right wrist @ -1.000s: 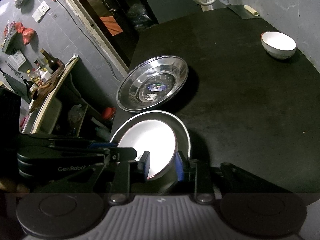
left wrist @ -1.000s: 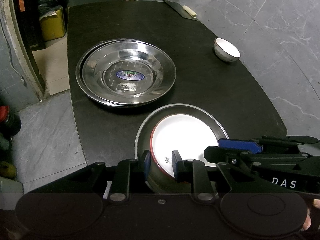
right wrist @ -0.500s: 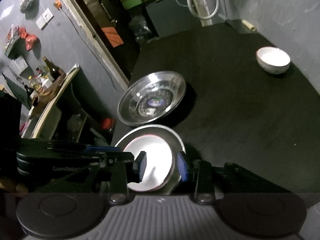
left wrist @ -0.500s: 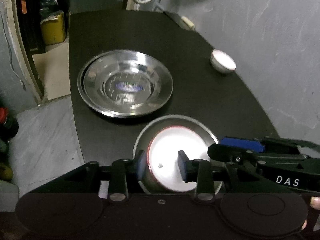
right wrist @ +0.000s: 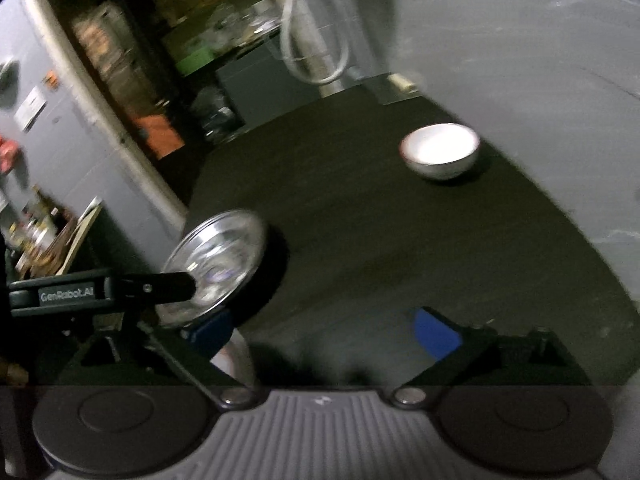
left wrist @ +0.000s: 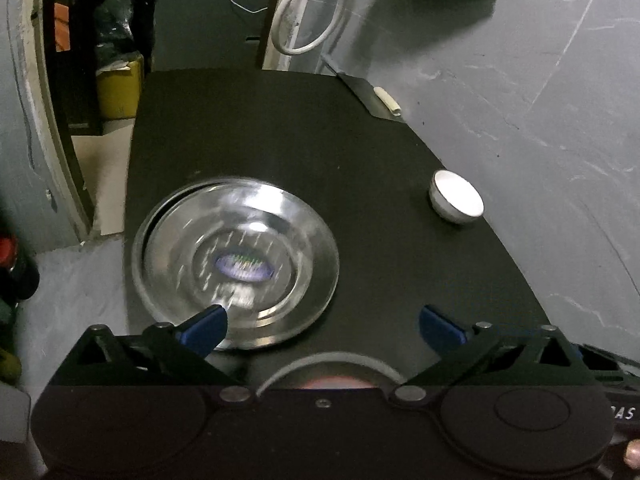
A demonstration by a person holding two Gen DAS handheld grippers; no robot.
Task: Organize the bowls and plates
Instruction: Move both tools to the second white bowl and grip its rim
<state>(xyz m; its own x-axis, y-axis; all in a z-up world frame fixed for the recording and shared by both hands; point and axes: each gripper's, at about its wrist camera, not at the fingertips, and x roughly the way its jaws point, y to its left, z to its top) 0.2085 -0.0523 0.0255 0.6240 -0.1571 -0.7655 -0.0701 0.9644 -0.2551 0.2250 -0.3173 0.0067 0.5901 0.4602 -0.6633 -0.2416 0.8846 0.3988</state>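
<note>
The black oval table (left wrist: 360, 152) bears the wide stacked steel platters (left wrist: 236, 264) and, near its far right edge, the small white ceramic bowl (left wrist: 456, 200). Both the left gripper (left wrist: 322, 322) and right gripper (right wrist: 320, 330) have just sprung their jaws wide, releasing the red-rimmed white bowl in its steel dish (left wrist: 328, 372), which a second ago they clasped; it now lies at the near edge, mostly hidden.

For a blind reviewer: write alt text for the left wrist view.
The left gripper, jaws wide open and empty, hangs over a black table. Ahead lie stacked steel plates, with a small white bowl at the table's right edge. A steel dish's rim peeks out just below the jaws.
</note>
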